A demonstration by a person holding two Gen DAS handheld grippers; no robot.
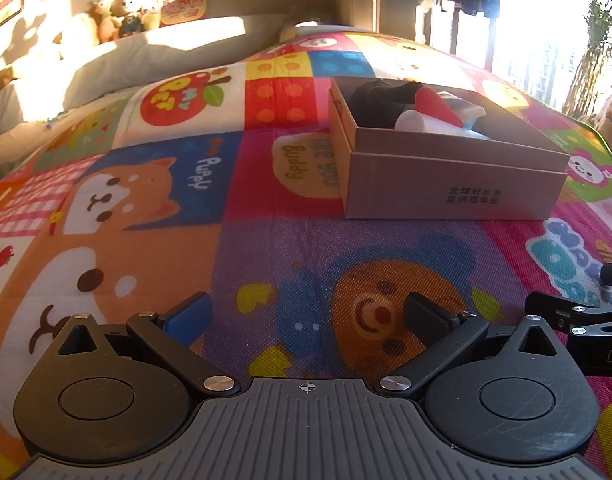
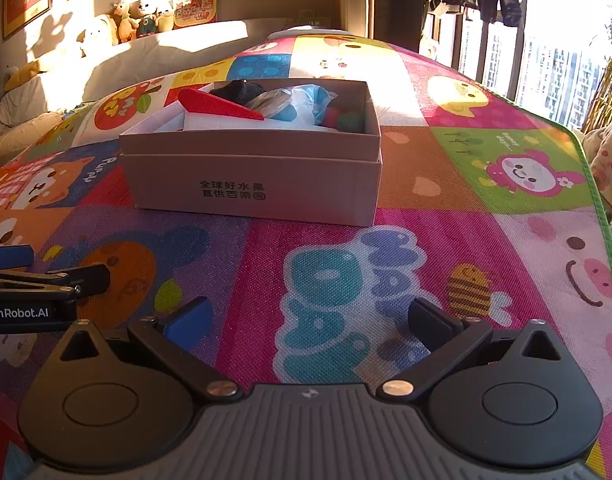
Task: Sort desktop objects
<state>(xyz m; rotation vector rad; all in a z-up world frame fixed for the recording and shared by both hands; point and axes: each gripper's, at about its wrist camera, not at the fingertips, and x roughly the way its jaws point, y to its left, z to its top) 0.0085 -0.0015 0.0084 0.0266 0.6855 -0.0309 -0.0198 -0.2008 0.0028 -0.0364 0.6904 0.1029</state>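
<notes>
While sunlight rakes the cartoon-print mat, I hold my left tool and right tool low over it, side by side, both released with fingers spread on nothing. Ahead of them sits the cardboard box, already holding a red wedge, a dark bundle and crumpled blue plastic. Plush toys line the far ledge.

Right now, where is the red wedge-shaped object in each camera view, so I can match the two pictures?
Left wrist view: red wedge upper right of centre, inside the cardboard box.
Right wrist view: red wedge upper left of centre, in the box's left half.
Shared landmark: the printed text on the box front.
</notes>
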